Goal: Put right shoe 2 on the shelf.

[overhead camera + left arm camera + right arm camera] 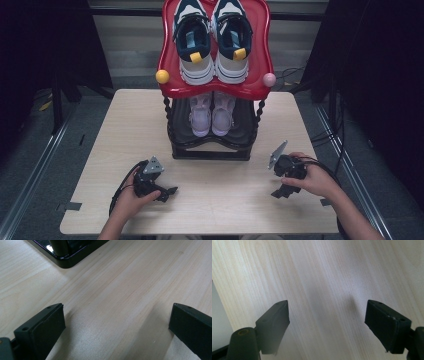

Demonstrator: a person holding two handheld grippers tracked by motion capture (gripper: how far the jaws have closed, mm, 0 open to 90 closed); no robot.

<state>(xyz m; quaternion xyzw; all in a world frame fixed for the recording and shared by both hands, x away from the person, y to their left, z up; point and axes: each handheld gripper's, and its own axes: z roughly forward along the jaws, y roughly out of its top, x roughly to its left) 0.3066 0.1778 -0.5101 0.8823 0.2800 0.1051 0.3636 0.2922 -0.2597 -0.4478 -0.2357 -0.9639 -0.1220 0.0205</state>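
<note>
A two-tier shoe rack (212, 147) stands at the back middle of the wooden table (125, 125). Its red top shelf (260, 45) carries a pair of navy and white sneakers (212, 37). On the black lower shelf sits a pair of small pale pink shoes (212, 114). My left gripper (170, 192) rests low over the table, front left of the rack; its jaws (117, 327) stand wide apart over bare wood. My right gripper (281, 192) is front right of the rack, angled down, jaws (327, 325) wide apart with nothing between them.
The rack's black base corner (66, 258) lies just ahead of the left gripper. Yellow (162, 76) and pink (269, 79) balls cap the red shelf's front corners. Bare wood spreads between the two hands. Dark curtains and cables flank the table.
</note>
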